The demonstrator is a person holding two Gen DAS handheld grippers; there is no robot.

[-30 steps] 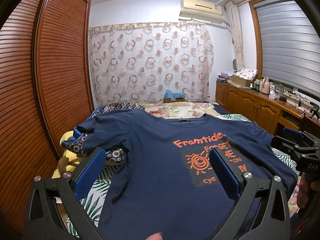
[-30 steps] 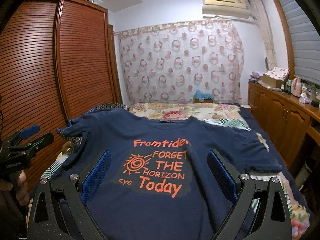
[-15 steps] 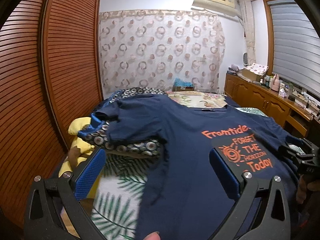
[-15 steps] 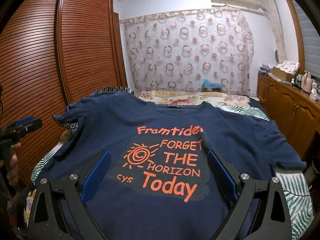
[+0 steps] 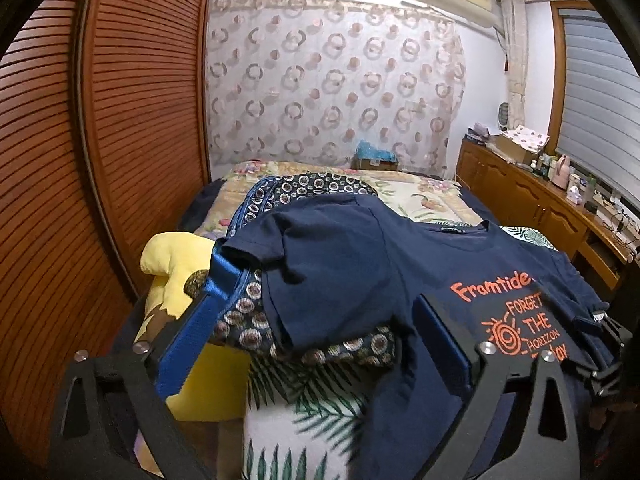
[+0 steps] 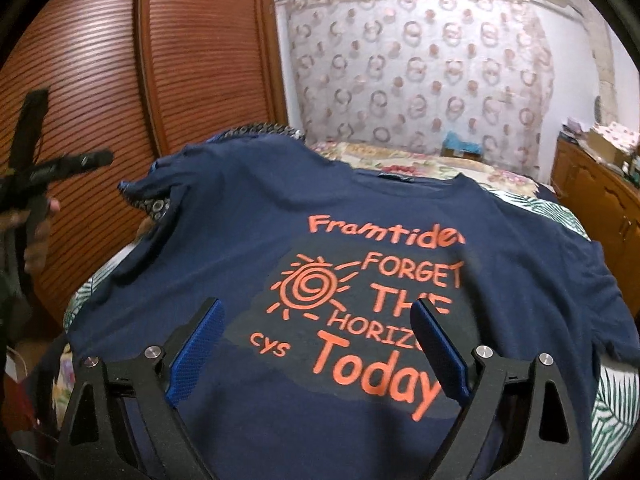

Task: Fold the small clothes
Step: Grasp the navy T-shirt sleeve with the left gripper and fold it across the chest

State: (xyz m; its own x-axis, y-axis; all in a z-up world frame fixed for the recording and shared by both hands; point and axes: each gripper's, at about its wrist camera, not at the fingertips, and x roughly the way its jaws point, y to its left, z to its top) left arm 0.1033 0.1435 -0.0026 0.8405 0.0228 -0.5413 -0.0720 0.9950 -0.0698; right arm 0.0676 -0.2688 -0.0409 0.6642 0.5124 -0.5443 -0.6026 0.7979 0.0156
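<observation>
T-shirt (image 6: 360, 240), navy, orange print: laid face up and spread across the bed (image 5: 424, 204), left sleeve draped over a patterned cushion (image 5: 256, 320) at the bed's left edge. Left tool (image 5: 316, 328) is aimed at that sleeve, jaws apart, lately narrowing, nothing gripped, judged ready for a first fold. Right tool (image 6: 316, 344) is held wide over the print, empty.

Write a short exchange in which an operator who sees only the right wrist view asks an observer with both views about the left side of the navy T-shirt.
Operator: My view blurs out past the T-shirt. What is under its left sleeve?
Observer: The sleeve drapes over a ring-patterned garment, which lies on a yellow pillow.
Operator: Is the left gripper holding anything?
Observer: No. The left gripper is open. Its jaws have just been closing a little, with nothing gripped between them, and the sleeve lies just ahead.
</observation>
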